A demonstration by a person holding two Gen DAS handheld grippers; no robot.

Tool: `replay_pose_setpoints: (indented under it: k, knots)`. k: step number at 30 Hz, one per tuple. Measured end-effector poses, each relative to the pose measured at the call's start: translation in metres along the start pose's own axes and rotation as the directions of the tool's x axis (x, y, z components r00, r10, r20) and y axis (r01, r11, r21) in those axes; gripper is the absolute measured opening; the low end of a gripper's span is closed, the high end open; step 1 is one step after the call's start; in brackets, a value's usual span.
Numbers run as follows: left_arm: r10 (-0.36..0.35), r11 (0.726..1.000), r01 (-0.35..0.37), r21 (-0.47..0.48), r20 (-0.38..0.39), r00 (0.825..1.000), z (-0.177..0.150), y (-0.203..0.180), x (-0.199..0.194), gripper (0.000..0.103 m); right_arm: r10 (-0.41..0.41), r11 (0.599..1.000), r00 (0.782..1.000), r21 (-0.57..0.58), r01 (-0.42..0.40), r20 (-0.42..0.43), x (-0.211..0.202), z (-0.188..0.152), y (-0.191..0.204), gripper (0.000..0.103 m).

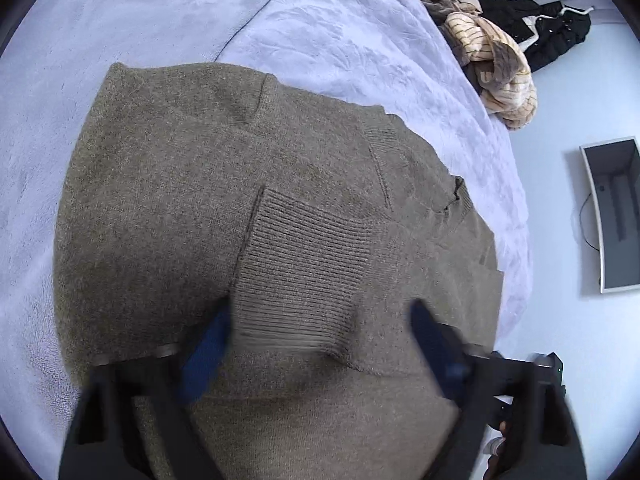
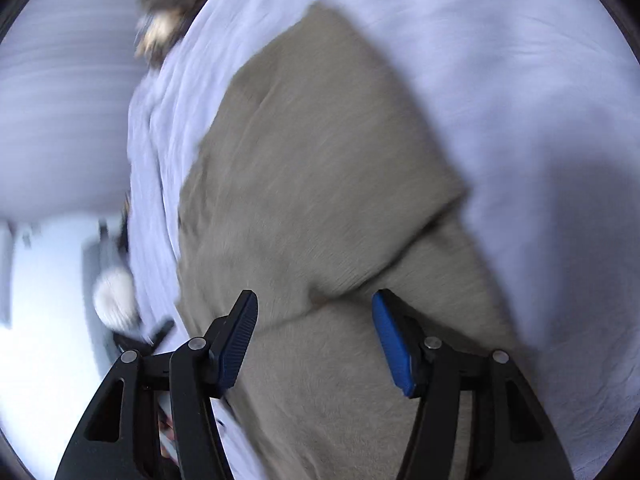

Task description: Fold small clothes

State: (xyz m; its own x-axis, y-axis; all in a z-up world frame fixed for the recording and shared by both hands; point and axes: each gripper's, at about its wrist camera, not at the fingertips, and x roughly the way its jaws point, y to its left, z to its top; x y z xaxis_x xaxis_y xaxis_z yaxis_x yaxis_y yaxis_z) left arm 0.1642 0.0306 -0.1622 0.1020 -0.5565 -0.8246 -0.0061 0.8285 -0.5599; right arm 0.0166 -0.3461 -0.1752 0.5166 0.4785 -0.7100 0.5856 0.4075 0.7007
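Note:
A taupe knit sweater (image 1: pixel 192 184) lies spread on a pale lavender bedspread (image 1: pixel 328 32), a sleeve folded across its body with the ribbed cuff (image 1: pixel 304 264) on top. My left gripper (image 1: pixel 320 320) is open just above the cuff, its blue pads either side of the cuff's end, holding nothing. In the right wrist view the same sweater (image 2: pixel 320 168) lies on the bedspread (image 2: pixel 520 80), blurred by motion. My right gripper (image 2: pixel 314 336) is open over a fold edge of the sweater and holds nothing.
A heap of beige striped and brown clothes (image 1: pixel 492 64) lies at the bed's far edge, also blurred in the right wrist view (image 2: pixel 168 4). A black garment (image 1: pixel 548 32) and an open grey box (image 1: pixel 616 216) sit on the white floor beyond the bed.

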Motion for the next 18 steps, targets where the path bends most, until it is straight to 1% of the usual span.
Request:
replay_pose_setpoints:
  k: [1,2,3,4,5,7,9,10,12,14,15,16,17,18]
  knots:
    - [0.012,1.0,-0.012,-0.005,-0.012,1.0,0.001,0.001,0.002,0.025,0.028,0.998,0.999,0.05,-0.029,0.028,-0.002,0.004,-0.008,0.064]
    - [0.01,1.0,-0.011,-0.008,-0.031,0.999,0.001,0.003,0.005,0.008,0.044,0.995,0.998,0.083,-0.048,0.049,-0.001,0.008,-0.011,0.062]
    - [0.004,1.0,-0.005,-0.013,-0.039,0.999,0.001,0.004,0.005,0.007,0.05,0.993,0.997,0.103,-0.056,0.064,-0.001,0.011,-0.013,0.057]
    - [0.0,1.0,-0.001,-0.008,-0.026,1.0,-0.001,0.004,0.001,0.007,0.045,0.993,0.996,0.101,-0.052,0.073,0.003,0.014,-0.01,0.023]
    - [-0.008,1.0,0.008,0.003,-0.015,1.0,-0.003,0.002,-0.003,0.007,0.024,0.997,0.998,0.076,-0.029,0.065,0.005,0.017,-0.004,0.007]
    - [-0.016,0.999,0.015,0.037,0.016,1.0,-0.009,-0.003,-0.015,0.007,-0.005,1.0,0.998,-0.012,0.006,0.057,0.003,0.021,0.013,0.007]
    - [-0.007,0.999,0.006,0.052,0.022,1.0,-0.017,-0.002,-0.019,0.007,-0.025,0.991,0.998,-0.126,0.032,0.059,-0.012,0.025,0.024,0.007]
    - [-0.003,0.999,0.003,0.048,0.009,1.0,-0.021,0.001,-0.015,0.007,-0.063,0.98,0.996,-0.184,0.074,0.066,-0.017,0.027,0.029,0.007]
    - [0.024,0.999,-0.023,0.034,-0.019,1.0,-0.028,0.008,-0.004,0.007,-0.145,0.955,0.987,-0.252,0.159,0.071,-0.018,0.03,0.029,0.007]
    - [0.065,0.997,-0.065,0.04,-0.02,0.998,-0.036,0.012,0.003,0.008,-0.203,0.942,0.978,-0.265,0.208,0.046,-0.008,0.033,0.017,0.007]
    - [0.073,0.997,-0.072,0.037,-0.013,0.997,-0.037,0.013,0.002,0.009,-0.213,0.943,0.977,-0.257,0.21,0.019,-0.003,0.035,0.009,0.005]
    - [0.084,0.996,-0.084,0.037,-0.009,0.996,-0.039,0.013,-0.002,0.009,-0.209,0.949,0.978,-0.243,0.202,-0.001,-0.001,0.035,0.001,0.005]
    - [0.107,0.993,-0.107,0.044,-0.005,0.994,-0.039,0.012,-0.007,0.011,-0.197,0.954,0.98,-0.233,0.189,-0.011,-0.001,0.035,-0.001,0.011]
    - [0.145,0.988,-0.146,0.053,0.005,0.989,-0.04,0.011,-0.012,0.024,-0.19,0.957,0.981,-0.228,0.179,-0.026,-0.001,0.034,0.0,0.013]
